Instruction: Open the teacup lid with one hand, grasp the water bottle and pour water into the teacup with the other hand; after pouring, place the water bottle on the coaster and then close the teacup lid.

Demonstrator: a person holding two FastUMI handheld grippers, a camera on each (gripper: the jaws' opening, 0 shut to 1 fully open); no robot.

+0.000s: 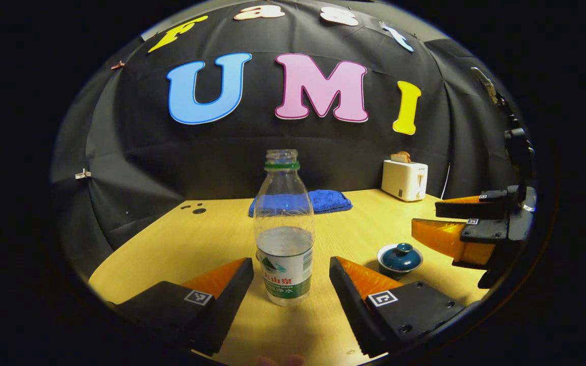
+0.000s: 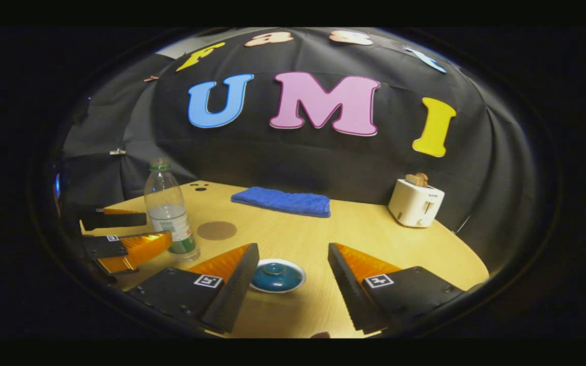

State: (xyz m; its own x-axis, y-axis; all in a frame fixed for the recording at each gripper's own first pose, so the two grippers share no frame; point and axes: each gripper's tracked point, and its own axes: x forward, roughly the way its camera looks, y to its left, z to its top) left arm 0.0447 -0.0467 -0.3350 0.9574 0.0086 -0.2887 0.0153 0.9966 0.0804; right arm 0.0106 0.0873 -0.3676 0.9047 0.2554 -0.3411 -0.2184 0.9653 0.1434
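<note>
A clear water bottle (image 1: 284, 229), uncapped with a green neck ring and part full, stands upright on the wooden table (image 1: 196, 239). My left gripper (image 1: 290, 262) is open, one finger on each side of the bottle's lower half, small gaps showing. To its right sits the teacup (image 1: 400, 258) with its dark teal lid on. In the right gripper view the teacup (image 2: 277, 276) lies low between the fingers of my open right gripper (image 2: 293, 249), its left edge hidden by one finger. A round brown coaster (image 2: 216, 230) lies just right of the bottle (image 2: 168, 208).
A folded blue towel (image 2: 283, 201) lies at the back of the table near the wall. A white toaster (image 2: 415, 202) with bread in it stands at the back right. The right gripper (image 1: 425, 217) and left gripper (image 2: 156, 227) are close, side by side.
</note>
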